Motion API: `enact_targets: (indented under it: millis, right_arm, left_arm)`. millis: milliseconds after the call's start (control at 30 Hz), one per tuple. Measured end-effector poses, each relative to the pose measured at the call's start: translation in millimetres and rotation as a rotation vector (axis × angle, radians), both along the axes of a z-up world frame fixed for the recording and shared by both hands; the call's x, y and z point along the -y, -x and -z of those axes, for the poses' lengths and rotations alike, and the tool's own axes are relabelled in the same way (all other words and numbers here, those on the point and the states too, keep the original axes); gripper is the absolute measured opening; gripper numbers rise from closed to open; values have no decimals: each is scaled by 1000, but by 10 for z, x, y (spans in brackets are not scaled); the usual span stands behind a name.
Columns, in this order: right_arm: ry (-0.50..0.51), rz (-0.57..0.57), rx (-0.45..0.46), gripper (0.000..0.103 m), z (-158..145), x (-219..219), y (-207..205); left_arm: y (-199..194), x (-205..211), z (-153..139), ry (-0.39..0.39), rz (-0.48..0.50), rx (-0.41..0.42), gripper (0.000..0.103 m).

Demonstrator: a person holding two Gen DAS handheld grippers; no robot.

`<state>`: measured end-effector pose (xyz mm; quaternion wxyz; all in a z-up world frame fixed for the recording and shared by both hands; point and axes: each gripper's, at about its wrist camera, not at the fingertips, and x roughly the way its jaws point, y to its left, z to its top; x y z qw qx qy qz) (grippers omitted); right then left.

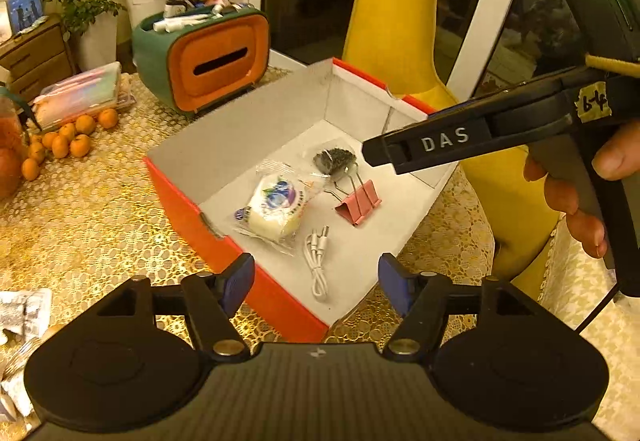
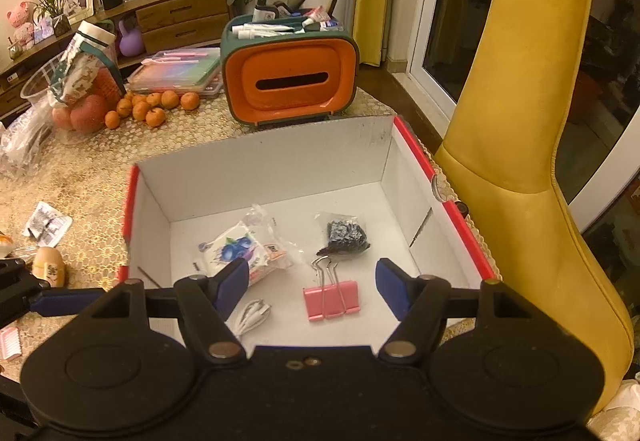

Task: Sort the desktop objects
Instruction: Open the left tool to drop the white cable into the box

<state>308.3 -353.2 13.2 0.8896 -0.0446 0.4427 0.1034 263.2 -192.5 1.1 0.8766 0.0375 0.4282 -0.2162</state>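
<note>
Left gripper [image 1: 316,283]: jaws spread, empty, above the near red wall of the open cardboard box [image 1: 240,129]. Right gripper [image 2: 310,291]: jaws spread, empty, over the box interior; nothing obstructs either. Box contents, apart on the white floor: wrapped blueberry-print snack [image 1: 276,211], pink binder clip [image 1: 358,203], coiled white cable [image 1: 316,261], small bag of dark bits [image 1: 334,161]. Beyond: orange-fronted organiser [image 2: 290,81], tangerines [image 2: 154,107], yellow chair [image 2: 520,161].

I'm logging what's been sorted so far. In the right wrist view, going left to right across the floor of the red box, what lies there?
White cable → blueberry snack packet → pink binder clip → small bag of dark bits. The cable and packet overlap a little in position; the clip and bag sit close together too.
</note>
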Motion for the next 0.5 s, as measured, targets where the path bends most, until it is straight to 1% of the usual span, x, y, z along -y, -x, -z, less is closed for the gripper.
enact_targets:
  millis: [67, 233, 300, 333, 367, 500]
  right_arm:
    - [-3, 1, 8, 73, -38, -27, 50]
    - [-15, -7, 17, 73, -114, -148, 190]
    - [-21, -17, 24, 73, -142, -220, 268]
    - [-25, -25, 28, 73, -157, -259, 312]
    - [-31, -32, 31, 73, -174, -300, 357]
    - [-55, -64, 41, 76, -207, -486, 530]
  left_arm:
    - [54, -83, -35, 15, -13, 9, 71]
    - [193, -366, -103, 68, -41, -1, 71]
    - [276, -495, -123, 68, -57, 10, 73]
    - [317, -562, -135, 70, -65, 15, 77]
    - [356, -631, -150, 73, -75, 21, 79]
    - [526, -919, -193, 90, -106, 40, 79]
